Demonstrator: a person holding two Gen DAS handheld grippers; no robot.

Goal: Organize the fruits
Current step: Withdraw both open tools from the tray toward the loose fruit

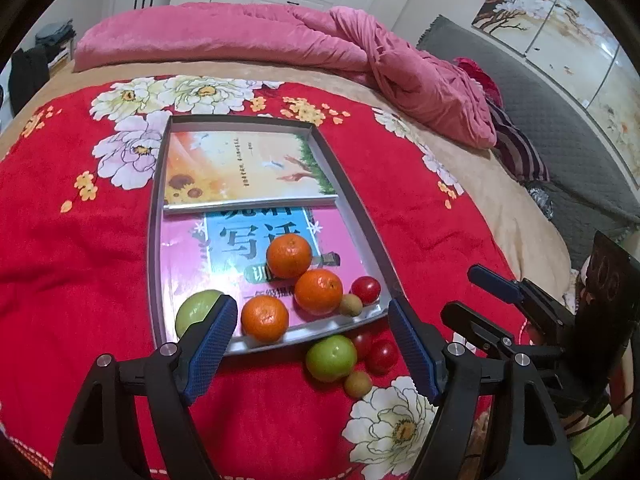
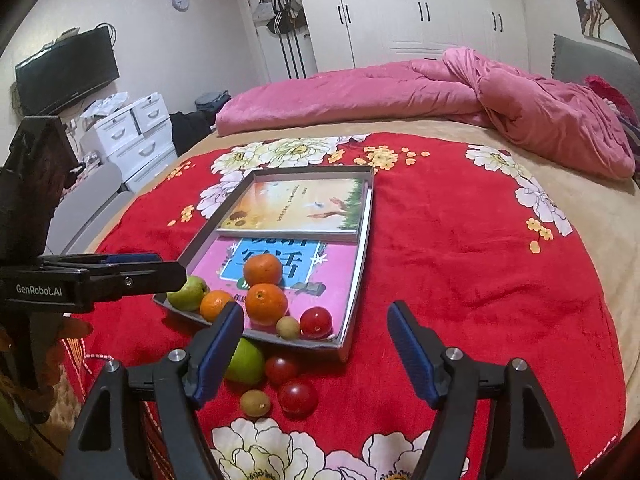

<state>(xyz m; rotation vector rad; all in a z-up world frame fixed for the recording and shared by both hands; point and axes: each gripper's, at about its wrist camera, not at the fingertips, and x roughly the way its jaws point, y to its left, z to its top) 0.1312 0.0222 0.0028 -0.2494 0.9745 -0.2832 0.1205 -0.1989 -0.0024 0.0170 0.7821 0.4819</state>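
1. The tray [image 1: 370,216] lies in the middle of the left wrist view on the red floral blanket [image 1: 80,240]. Its low rim likely keeps round fruit from rolling across the soft bedding.
2. Inside the tray's lower end sit three oranges [image 1: 289,256], a green apple [image 1: 196,312], a cherry tomato [image 1: 365,289] and a small brownish fruit [image 1: 351,305].
3. Just below the tray's near rim, on the blanket, wait another green apple [image 1: 331,358], two tomatoes [image 1: 382,356] and a second brownish fruit [image 1: 357,384], seemingly not yet sorted.
4. The left gripper [image 1: 312,344] hangs spread wide, empty, above that loose cluster.
5. The right gripper [image 2: 316,350] is likewise spread and empty.
6. The left gripper's blue pad covers part of the tray's apple; book covers [image 1: 248,168] lining the tray are partly overlapped, their print unreadable.
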